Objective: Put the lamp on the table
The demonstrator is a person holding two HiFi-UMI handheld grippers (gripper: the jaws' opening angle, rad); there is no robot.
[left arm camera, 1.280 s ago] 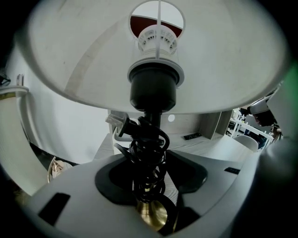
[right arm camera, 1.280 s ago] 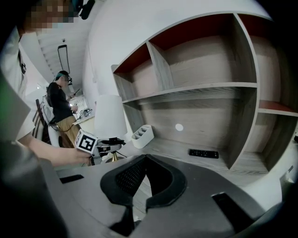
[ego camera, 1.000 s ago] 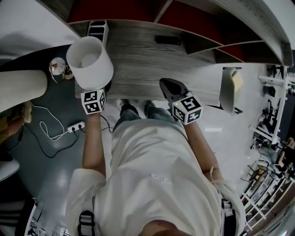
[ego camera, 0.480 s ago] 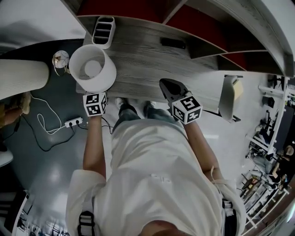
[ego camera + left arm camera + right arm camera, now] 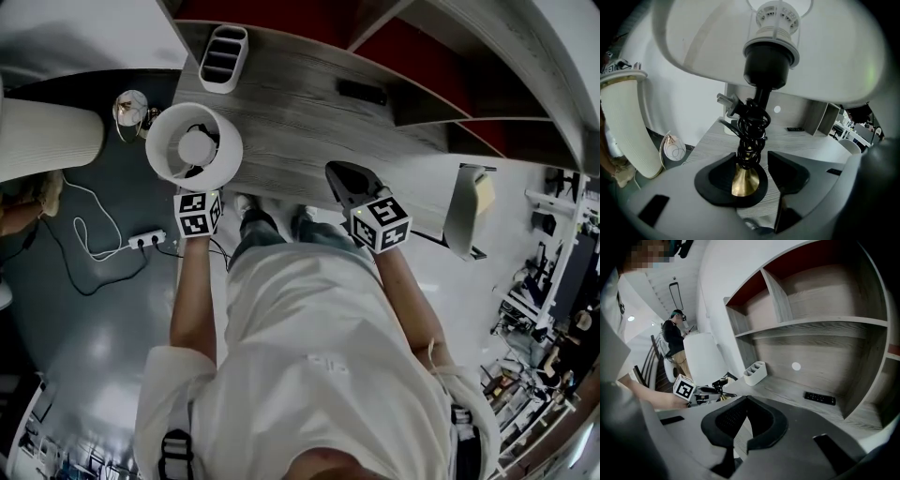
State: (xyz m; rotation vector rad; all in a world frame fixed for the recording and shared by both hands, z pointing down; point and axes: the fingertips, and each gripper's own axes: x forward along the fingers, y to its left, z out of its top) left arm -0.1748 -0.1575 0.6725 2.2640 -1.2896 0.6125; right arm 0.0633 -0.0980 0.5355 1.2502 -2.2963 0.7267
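Note:
The lamp has a white shade (image 5: 194, 145) that I look down into, at the left front corner of the grey wooden table (image 5: 300, 112). In the left gripper view its brass stem (image 5: 744, 180) stands upright between the jaws, with a black cord (image 5: 751, 131) wound round it under the shade (image 5: 825, 61). My left gripper (image 5: 754, 176) is shut on that stem; its marker cube (image 5: 195, 213) shows just below the shade. My right gripper (image 5: 352, 183) hovers over the table's front edge, shut on nothing (image 5: 747, 401). From there the lamp (image 5: 705, 359) shows at the left.
On the table stand a white compartment organiser (image 5: 225, 58) and a black remote (image 5: 361, 92), below red-backed shelves (image 5: 811, 324). On the floor at the left are a tall white ribbed object (image 5: 47, 141), a glass ornament (image 5: 131, 108) and a power strip (image 5: 150, 241). A chair (image 5: 464, 197) stands right.
The lamp has tipped more upright, so I now look into its shade, and it has shifted slightly toward me. The right gripper has stayed put.

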